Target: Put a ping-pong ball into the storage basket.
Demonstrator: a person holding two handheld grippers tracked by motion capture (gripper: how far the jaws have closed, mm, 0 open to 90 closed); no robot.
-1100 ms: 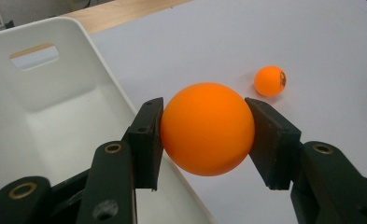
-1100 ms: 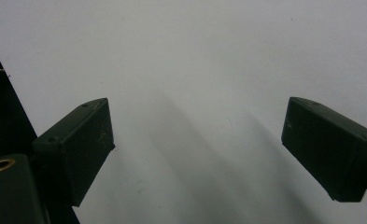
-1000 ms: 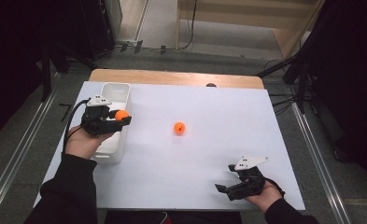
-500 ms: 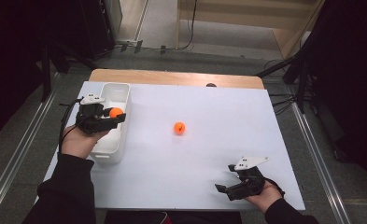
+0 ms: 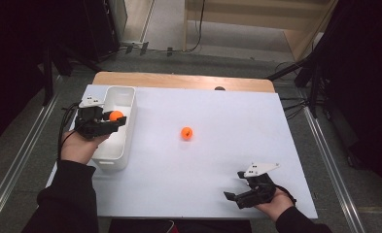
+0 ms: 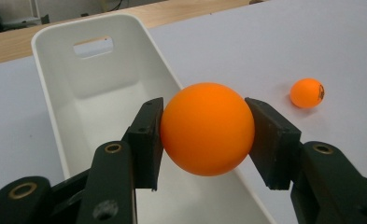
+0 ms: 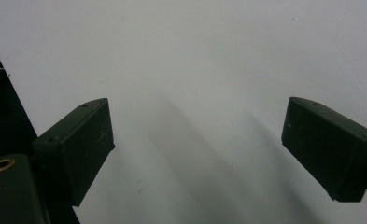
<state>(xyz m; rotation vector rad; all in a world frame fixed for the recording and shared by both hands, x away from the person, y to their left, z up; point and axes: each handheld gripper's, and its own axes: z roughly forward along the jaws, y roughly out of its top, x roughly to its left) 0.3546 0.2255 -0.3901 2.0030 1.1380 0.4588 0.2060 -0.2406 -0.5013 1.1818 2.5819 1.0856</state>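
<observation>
My left gripper [image 6: 204,135] is shut on an orange ball [image 6: 207,128], both pads pressed on its sides. It holds the ball [image 5: 115,115] above the white bin [image 5: 123,97] at the table's left; the bin's inside [image 6: 97,112] is bare below the ball. A second orange ball [image 5: 186,132] lies on the white table near the middle, also seen as a small ball [image 6: 307,92] with a dark mark. My right gripper [image 5: 237,194] rests near the front right edge of the table, jaws wide open over bare white surface [image 7: 195,140].
The white tabletop [image 5: 227,111] ends in a wooden strip [image 5: 179,80] at the far side. A small dark spot [image 5: 219,88] sits at the far edge. Black cable trails from the left gripper off the table's left edge.
The left hand has shifted the held ball slightly left and away, further over the bin. The right gripper and the loose ball have stayed in place.
</observation>
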